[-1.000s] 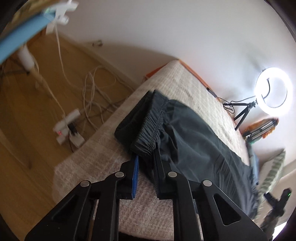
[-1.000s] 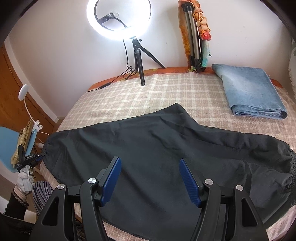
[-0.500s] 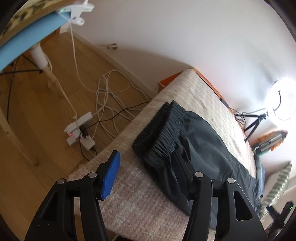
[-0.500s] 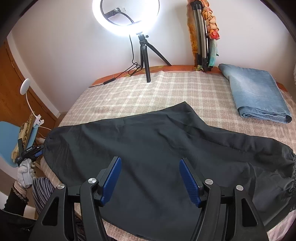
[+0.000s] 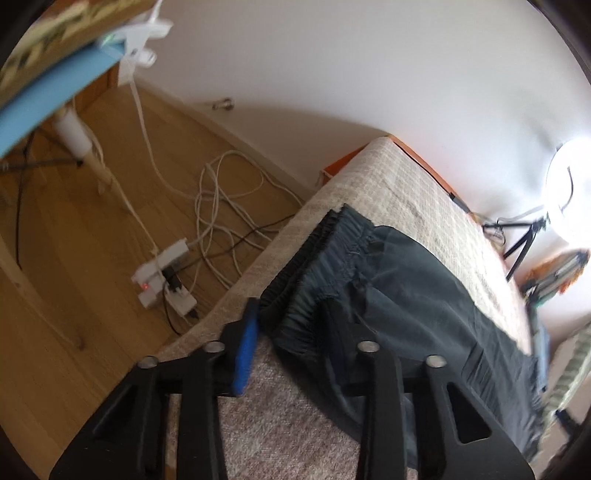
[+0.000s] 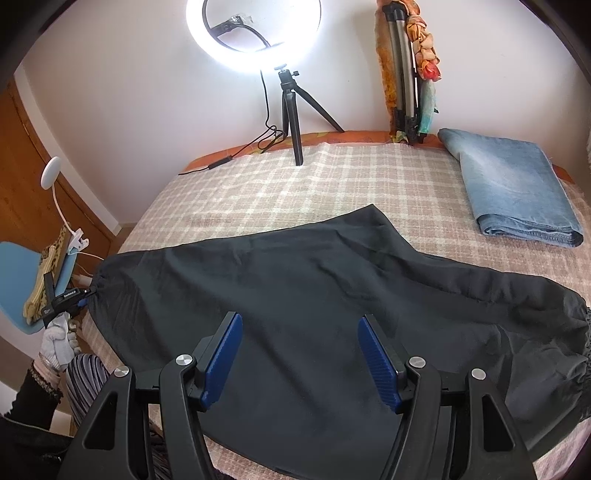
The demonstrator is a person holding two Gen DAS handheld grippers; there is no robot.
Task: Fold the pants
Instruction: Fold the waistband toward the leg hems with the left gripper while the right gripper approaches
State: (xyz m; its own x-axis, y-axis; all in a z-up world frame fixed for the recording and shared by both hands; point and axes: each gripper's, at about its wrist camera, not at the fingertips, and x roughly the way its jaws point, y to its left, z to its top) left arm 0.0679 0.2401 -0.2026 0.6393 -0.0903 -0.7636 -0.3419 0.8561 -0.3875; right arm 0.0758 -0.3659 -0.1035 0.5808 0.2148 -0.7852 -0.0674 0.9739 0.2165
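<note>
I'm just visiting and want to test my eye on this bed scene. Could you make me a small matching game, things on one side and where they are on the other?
Things:
1. black pants
2. folded jeans
3. ring light
4. power strip

Places:
A. on the wooden floor beside the bed
B. on a small tripod at the far edge of the bed
C. spread across the middle of the bed
D. at the far right corner of the bed

Pairs: 1-C, 2-D, 3-B, 4-A
</note>
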